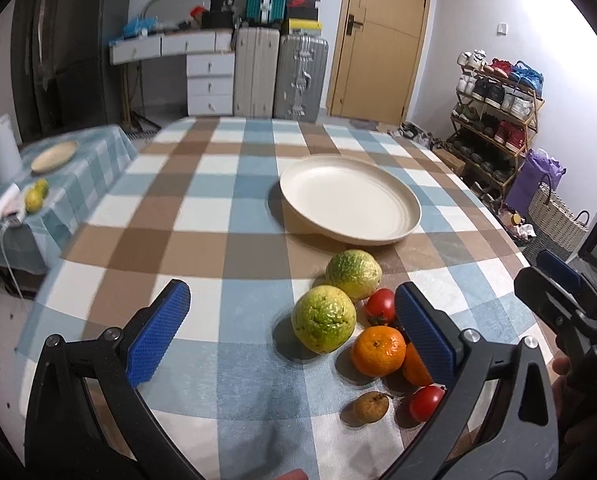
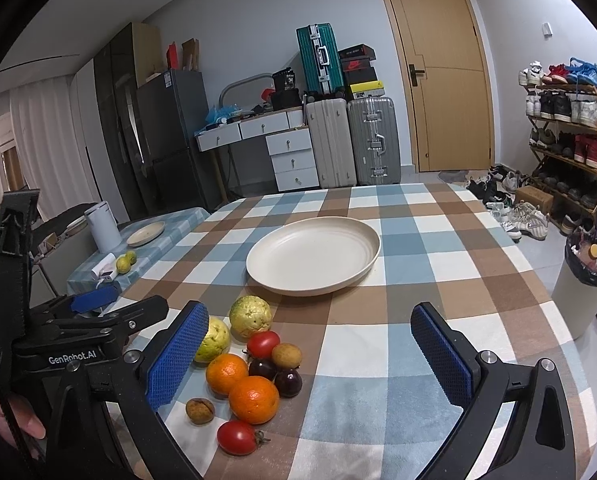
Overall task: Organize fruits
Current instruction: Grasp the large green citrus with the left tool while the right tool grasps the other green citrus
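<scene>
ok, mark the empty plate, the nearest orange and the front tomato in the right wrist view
cream plate [image 2: 274, 276]: right wrist view, bare inner floor.
nearest orange [image 2: 254, 399]: right wrist view, middle of peel.
front tomato [image 2: 236, 437]: right wrist view, middle of red skin.

Clustered fruits [image 2: 250, 372], just beside cream plate [image 2: 312, 256]

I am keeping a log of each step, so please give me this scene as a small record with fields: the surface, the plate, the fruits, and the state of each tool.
surface: table with checked cloth
plate: cream plate, nothing in it, beyond the fruits
fruits: clustered on the cloth, none on the plate
green-yellow: two guavas
orange: two oranges
red: two tomatoes
dark: two plums
small brown: two
left tool: open, holds nothing
right tool: open, holds nothing
</scene>
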Demonstrator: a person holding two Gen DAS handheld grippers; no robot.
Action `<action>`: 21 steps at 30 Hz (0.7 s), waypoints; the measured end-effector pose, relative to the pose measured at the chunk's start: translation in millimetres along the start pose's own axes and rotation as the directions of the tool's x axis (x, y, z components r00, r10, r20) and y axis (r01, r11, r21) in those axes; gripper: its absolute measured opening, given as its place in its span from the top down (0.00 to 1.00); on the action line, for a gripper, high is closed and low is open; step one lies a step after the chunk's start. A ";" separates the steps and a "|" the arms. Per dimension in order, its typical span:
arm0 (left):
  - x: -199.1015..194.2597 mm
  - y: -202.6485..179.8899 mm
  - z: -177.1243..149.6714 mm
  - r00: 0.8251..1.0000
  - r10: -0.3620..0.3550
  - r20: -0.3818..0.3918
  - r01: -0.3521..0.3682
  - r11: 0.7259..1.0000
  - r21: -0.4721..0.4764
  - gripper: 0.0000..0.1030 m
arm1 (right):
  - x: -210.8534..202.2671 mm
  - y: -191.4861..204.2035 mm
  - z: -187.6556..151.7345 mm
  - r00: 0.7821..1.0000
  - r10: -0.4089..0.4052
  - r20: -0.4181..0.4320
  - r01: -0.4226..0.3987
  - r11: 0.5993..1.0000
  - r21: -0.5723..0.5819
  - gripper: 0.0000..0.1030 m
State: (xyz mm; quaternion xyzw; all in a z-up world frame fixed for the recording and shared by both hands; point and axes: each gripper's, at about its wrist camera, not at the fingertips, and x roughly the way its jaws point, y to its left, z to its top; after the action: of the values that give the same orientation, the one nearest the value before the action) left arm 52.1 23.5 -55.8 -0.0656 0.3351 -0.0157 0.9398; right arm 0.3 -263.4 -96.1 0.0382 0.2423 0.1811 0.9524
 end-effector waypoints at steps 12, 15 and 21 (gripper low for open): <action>64.9 23.5 -3.7 0.981 -0.128 -0.149 0.114 0.989 -0.098 0.09 | 41.8 -12.6 -3.8 0.999 0.017 -0.048 -0.016 1.000 0.025 0.00; 76.5 25.5 -4.3 0.965 -0.192 -0.181 0.172 0.978 -0.120 0.17 | 49.0 -16.1 -4.6 0.998 0.021 -0.061 -0.018 0.999 0.038 0.00; 89.9 24.4 -2.0 0.936 -0.278 -0.217 0.251 0.957 -0.145 0.44 | 59.0 -16.7 -4.5 0.997 0.024 -0.074 -0.021 0.999 0.038 0.00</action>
State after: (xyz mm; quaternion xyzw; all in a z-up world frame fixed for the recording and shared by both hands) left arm 120.1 40.9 -117.1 -0.1618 0.4324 -0.1306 0.8774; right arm 51.9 -257.6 -129.1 0.0520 0.2807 0.1883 0.9397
